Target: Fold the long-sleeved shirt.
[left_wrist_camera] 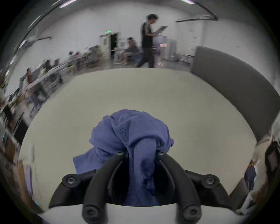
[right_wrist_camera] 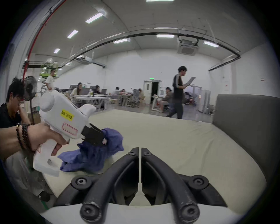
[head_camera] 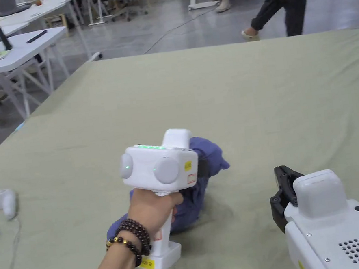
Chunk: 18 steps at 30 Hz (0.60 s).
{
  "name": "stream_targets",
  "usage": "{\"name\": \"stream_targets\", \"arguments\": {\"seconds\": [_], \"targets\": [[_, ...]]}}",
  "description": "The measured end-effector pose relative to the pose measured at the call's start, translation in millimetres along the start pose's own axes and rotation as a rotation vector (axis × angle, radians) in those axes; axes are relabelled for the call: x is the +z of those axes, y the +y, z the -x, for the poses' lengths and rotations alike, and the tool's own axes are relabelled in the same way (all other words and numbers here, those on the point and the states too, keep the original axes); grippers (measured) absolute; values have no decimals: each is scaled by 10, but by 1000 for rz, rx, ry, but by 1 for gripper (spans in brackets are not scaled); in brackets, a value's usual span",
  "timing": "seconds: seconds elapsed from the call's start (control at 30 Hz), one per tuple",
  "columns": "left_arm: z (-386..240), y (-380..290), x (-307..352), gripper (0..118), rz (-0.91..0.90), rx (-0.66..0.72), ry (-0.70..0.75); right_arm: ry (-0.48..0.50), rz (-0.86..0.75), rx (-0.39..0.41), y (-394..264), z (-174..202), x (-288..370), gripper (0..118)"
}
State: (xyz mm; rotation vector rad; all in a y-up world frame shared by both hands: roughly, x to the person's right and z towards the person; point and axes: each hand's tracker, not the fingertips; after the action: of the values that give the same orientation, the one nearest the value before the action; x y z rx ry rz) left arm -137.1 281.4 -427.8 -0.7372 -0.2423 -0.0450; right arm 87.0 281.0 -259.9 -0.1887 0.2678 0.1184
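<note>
Nearest the head camera, low on the right, the right gripper [head_camera: 279, 206] hangs over the green sheet [head_camera: 277, 100]; in its own view the jaws are drawn together with only a thin slit between them and nothing held. Just left of it, the left gripper [left_wrist_camera: 140, 154] is clenched on the shirt [left_wrist_camera: 131, 133], a twist of blue cloth pinched between both jaws. The shirt sits as a crumpled heap near the front of the sheet, partly lifted at the held end, its lower folds touching the sheet.

It looks light, thin and limp, with a stitched seam running over the top of the bunch. Such cloth should sag and bunch under its own weight instead of holding any shape, so one grip will only drag a lump. Best hold, I judge, is two well-apart points on an edge: shoulder seams, or the hem corners, so it hangs flat. No sleeve or collar can be told apart in the heap yet.
</note>
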Motion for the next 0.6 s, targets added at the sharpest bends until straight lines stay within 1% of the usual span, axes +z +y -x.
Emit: {"name": "stream_targets", "arguments": {"seconds": [0.13,0.2,0.27,0.33,0.4,0.47,0.5,0.53,0.57,0.6], "targets": [[-1251,208,-545,20,20,-90,-197,-158,-9,-19,26,-682,333,0],[-1861,197,-828,20,67,-131,-276,-235,-2,-27,23,-993,505,0],[-2404,97,-1087,20,136,-178,-334,-307,17,-33,-7,-1256,652,0],[-2785,-35,-1261,20,189,-240,-343,-353,40,-42,-49,-1460,767,0],[-2971,-166,-1330,20,206,-282,-309,-383,56,-45,-86,-1591,866,0],[-2983,-223,-1268,20,189,-290,-253,-393,67,-50,-122,-1659,917,0],[-2891,-225,-1200,20,180,-269,-261,-393,72,-53,-141,-1674,930,0],[-2774,-205,-1107,21,168,-210,-284,-394,79,-58,-159,-1682,937,0],[-2657,-198,-995,28,139,-165,-271,-391,84,-63,-163,-1685,909,0],[-2531,-204,-851,50,100,-110,-255,-386,86,-72,-167,-1675,906,0]]}}
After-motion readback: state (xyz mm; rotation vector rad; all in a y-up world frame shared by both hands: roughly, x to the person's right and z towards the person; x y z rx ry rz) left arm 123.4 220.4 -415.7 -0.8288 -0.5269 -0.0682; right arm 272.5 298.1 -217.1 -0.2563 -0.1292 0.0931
